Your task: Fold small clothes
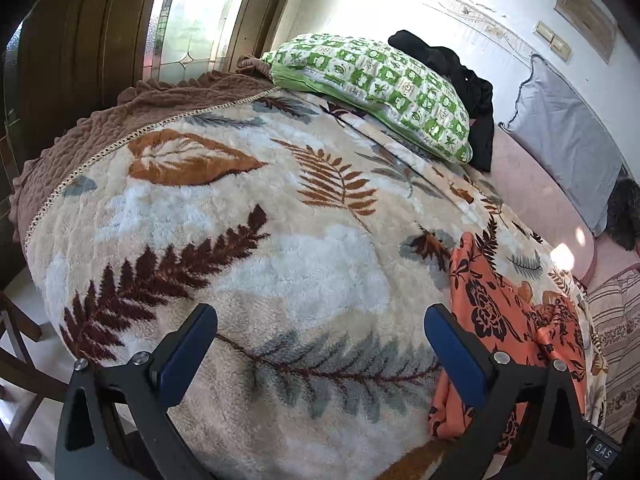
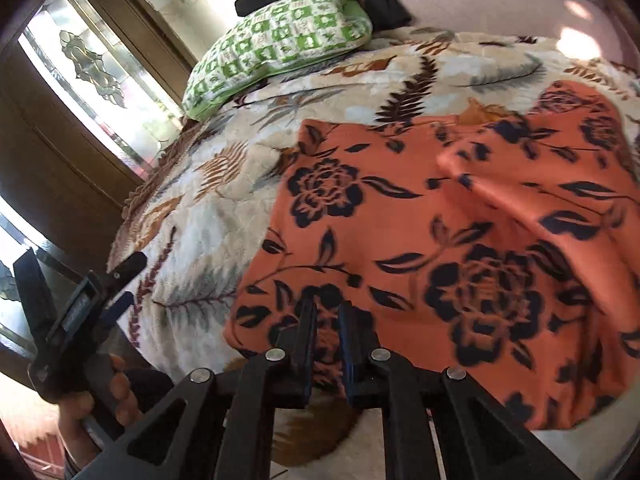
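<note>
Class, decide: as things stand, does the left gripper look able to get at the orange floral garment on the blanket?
Probably yes. The left gripper is open and empty, the orange floral garment lies just beside one finger, and nothing sits between them on the blanket.

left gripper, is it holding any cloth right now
No: the left gripper stands wide open above the leaf-print blanket, with nothing between its fingers, and the orange flowered cloth lies off to its right.

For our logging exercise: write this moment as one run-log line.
left claw: open, empty | right claw: slightly open over orange floral cloth | cloth: on blanket
</note>
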`<state>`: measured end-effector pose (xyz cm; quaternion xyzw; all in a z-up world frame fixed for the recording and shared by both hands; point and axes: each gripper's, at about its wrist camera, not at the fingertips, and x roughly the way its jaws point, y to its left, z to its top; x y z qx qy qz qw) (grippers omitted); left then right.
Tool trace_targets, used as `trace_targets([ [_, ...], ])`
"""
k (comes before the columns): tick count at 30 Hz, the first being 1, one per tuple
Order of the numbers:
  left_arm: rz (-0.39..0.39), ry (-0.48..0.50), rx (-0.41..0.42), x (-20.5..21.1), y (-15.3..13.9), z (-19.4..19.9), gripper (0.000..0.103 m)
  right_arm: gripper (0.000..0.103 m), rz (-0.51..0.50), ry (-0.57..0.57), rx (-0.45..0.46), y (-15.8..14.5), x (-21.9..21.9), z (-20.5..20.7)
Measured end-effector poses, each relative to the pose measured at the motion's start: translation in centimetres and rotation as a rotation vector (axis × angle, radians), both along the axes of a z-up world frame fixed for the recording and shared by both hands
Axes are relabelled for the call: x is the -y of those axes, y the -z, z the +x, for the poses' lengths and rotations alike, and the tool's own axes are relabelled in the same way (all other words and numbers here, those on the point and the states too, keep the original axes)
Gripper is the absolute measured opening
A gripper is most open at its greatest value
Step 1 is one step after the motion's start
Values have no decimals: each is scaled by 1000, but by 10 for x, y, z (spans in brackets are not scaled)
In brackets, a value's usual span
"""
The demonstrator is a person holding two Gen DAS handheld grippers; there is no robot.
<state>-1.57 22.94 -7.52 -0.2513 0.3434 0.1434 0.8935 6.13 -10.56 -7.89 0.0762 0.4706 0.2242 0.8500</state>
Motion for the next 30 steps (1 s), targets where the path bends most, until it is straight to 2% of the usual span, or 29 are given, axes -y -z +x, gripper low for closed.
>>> trace_targets([
  [2, -2, 26, 5, 8, -2, 4, 103, 38, -119, 51, 75, -17, 22, -4],
  [3, 10, 41, 11, 14, -3, 6, 103, 61, -189, 83, 105, -24, 30, -4],
  [4, 24, 58, 14, 20, -5, 8, 103, 72, -231, 96, 137, -32, 35, -4],
  [7, 66, 101, 15, 33, -7, 10, 103, 73, -362, 35, 222, -45, 23, 2],
  [9, 86, 106, 16, 35, -8, 8, 103, 73, -444, -45, 210, -44, 0, 17],
  [11, 82, 95, 10, 31, -6, 7, 103, 73, -570, -55, 203, -29, -17, 39],
  [12, 71, 87, 8, 28, -5, 7, 103, 73, -655, -60, 174, -16, -23, 55],
  [14, 47, 64, 8, 21, -4, 6, 103, 71, -760, -91, 87, 13, -27, 81],
  [15, 34, 56, 8, 17, -3, 5, 103, 70, -835, -88, 86, 22, -25, 87],
  [16, 24, 51, 6, 15, -2, 5, 103, 55, -881, -62, 85, 25, -19, 92],
  [18, 12, 52, 7, 14, -1, 5, 103, 28, -819, 5, 33, 15, 2, 99],
  [19, 10, 54, 9, 14, -1, 5, 103, 19, -768, 32, 7, 8, 14, 103],
  [20, 8, 61, 12, 15, -2, 6, 103, 15, -704, 69, -17, 2, 27, 106],
  [23, 12, 75, 26, 16, -4, 4, 103, 12, -403, 265, -84, -15, 86, 109],
  [25, 0, 73, 33, 13, -4, 3, 103, 12, -182, 376, -119, -17, 124, 100],
  [27, -18, 63, 36, 10, -4, 1, 103, 12, -10, 457, -132, -17, 151, 88],
  [28, -23, 61, 39, 8, -4, 0, 103, 11, 39, 479, -122, -20, 155, 81],
  [30, -27, 60, 41, 6, -4, -1, 103, 11, 57, 486, -87, -30, 152, 75],
])
